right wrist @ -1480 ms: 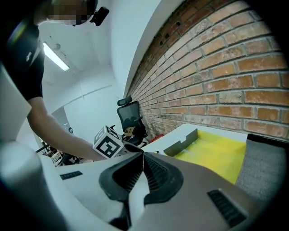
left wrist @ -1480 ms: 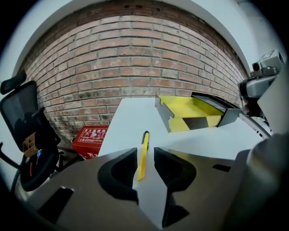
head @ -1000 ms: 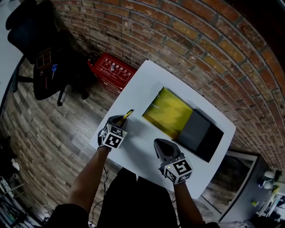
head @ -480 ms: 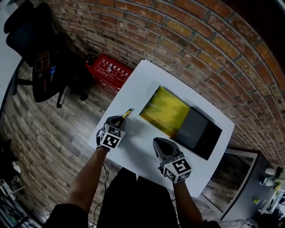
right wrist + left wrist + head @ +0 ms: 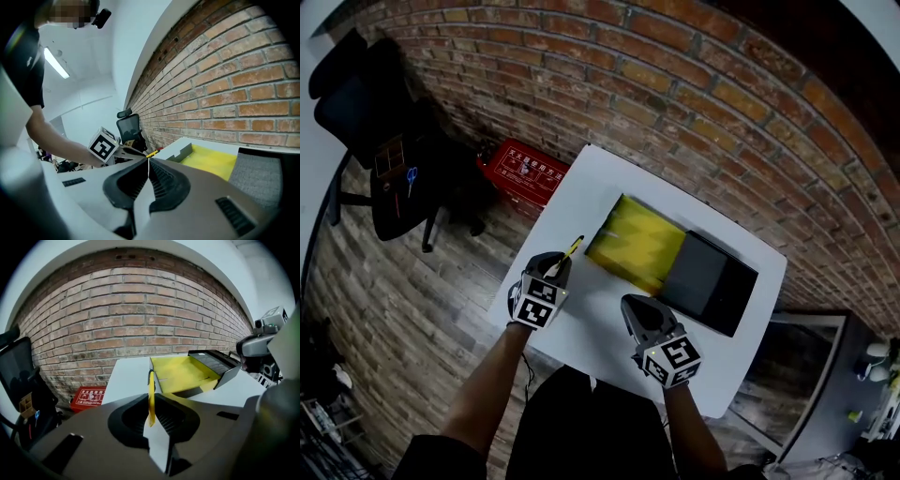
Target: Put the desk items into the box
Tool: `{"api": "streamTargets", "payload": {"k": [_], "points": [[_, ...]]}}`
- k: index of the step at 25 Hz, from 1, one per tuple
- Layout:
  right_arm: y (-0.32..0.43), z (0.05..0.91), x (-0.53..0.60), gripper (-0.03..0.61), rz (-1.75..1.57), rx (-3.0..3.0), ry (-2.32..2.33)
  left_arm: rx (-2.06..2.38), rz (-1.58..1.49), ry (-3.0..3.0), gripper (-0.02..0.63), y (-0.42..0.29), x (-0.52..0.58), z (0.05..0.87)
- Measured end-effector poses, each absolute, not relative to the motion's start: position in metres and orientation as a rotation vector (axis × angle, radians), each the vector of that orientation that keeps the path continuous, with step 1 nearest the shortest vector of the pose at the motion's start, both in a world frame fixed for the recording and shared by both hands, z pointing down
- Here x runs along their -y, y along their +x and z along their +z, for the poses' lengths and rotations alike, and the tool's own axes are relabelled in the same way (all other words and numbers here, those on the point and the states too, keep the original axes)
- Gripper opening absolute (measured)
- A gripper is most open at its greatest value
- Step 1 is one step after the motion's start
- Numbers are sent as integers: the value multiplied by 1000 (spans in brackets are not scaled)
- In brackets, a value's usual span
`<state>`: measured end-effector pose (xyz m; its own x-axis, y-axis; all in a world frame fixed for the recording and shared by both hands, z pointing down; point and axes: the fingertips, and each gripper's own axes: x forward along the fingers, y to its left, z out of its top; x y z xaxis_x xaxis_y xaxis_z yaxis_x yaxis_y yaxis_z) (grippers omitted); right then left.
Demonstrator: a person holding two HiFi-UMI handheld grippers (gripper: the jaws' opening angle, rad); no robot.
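At the bench's (image 5: 600,178) left edge, seen from the head, the left tool (image 5: 553,266) has just clamped on the yellow pen (image 5: 572,249), so the grasp looks done and carrying it to the open yellow-lined box (image 5: 642,248) mid-bench comes next. Its own view shows the slim pen upright between pinching jaws, dark at its top. In its own view the right tool (image 5: 147,171) has jaws together, empty.

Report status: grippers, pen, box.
Left gripper shut on yellow pen. Right gripper shut, empty. Box open, nothing between pen and box.
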<state>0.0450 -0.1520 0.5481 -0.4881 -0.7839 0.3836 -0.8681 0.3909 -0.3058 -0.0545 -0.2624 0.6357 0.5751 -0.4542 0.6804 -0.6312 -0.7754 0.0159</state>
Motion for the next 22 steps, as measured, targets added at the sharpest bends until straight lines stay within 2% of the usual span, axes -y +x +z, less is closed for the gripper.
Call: {"api": "streamTargets", "payload": {"k": [9, 22], "points": [[81, 541, 149, 23, 698, 2418, 1616, 777, 933, 2669, 51, 17, 260, 603], [123, 548, 138, 23, 748, 2345, 1729, 660, 1016, 2667, 52, 93, 264, 621]]}}
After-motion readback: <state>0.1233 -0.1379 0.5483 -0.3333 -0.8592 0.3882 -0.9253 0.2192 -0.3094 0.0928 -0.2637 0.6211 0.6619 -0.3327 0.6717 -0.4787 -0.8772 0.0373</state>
